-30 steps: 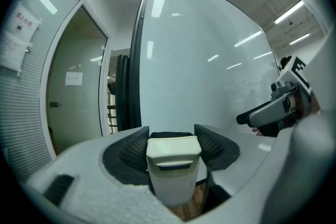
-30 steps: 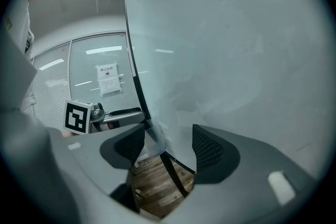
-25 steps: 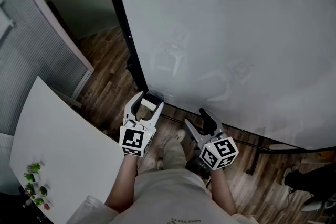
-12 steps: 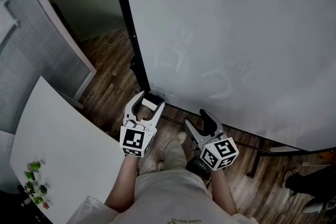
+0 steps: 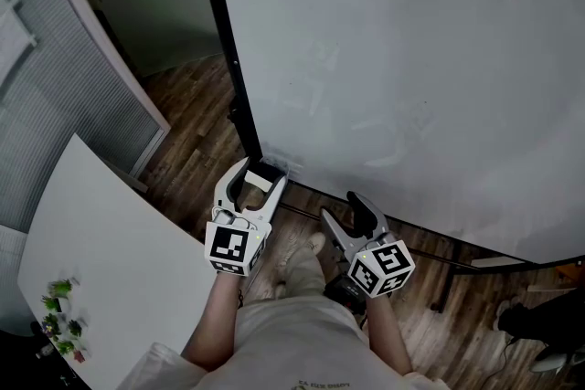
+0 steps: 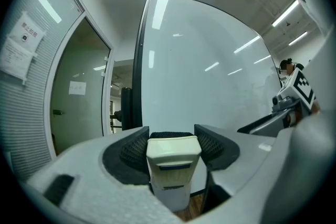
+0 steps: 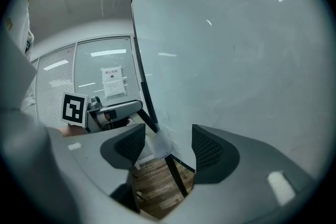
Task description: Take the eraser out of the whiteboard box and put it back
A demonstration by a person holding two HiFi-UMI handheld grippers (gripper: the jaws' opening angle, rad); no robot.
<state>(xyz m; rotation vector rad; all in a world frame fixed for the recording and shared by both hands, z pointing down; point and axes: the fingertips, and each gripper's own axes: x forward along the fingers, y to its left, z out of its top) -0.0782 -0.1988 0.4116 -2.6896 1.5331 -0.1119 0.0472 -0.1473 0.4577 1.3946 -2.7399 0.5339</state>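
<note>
The left gripper [image 5: 261, 173] is closed on the eraser [image 6: 172, 165]. Both pads press on its cream body, and its dark felt side faces away from the camera, toward the whiteboard [image 5: 411, 59]. The eraser is therefore out of the box [image 7: 160, 143] and in the air, in front of the lower left corner of the board. In the head view it is just beside the box, at about 7 o'clock from it; I cannot tell if they touch.

The right gripper [image 5: 340, 207] is at 3 o'clock from the left one, near it but apart. Its jaws stand wide open and hold nothing. Between them its own view shows only the box and a dark leg of the board, both farther away.

A white table [image 5: 101, 260] is at 9 o'clock from the left gripper. The floor [image 5: 196, 132] is wooden.
</note>
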